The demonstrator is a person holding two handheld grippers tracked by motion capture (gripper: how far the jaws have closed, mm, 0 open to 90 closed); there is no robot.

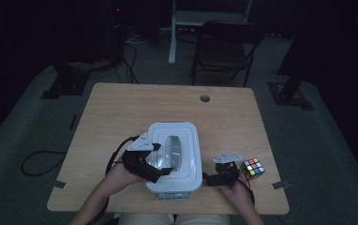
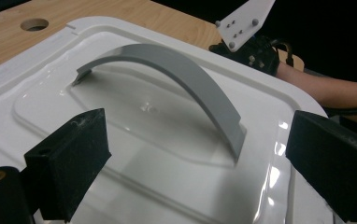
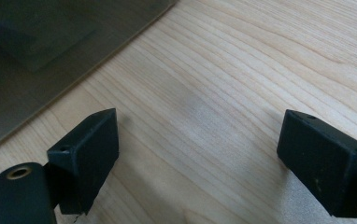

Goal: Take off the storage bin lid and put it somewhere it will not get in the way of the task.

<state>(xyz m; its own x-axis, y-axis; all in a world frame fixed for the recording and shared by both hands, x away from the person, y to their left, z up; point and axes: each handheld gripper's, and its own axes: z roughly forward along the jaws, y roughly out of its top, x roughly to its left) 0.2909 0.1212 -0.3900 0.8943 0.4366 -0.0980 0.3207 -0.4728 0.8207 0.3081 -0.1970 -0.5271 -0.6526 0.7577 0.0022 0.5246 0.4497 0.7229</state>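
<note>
The left gripper [image 2: 195, 154] is held open over the box [image 1: 193, 154] lid handle [image 2: 186, 79], not yet gripped; the right gripper [image 3: 197, 154] is open, empty, over the table [image 3: 242, 70]

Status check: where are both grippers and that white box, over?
Left hand-held gripper open over white box lid, near its grey handle. Right hand-held gripper open above bare table. Puzzle cube beside right, nothing blocking.

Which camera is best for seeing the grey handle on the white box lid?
The left gripper view: the grey handle arches close and sharp across the white lid, between the open left gripper. The high view shows the handle small and dim from above. The right gripper view looks at the wooden table instead.
</note>
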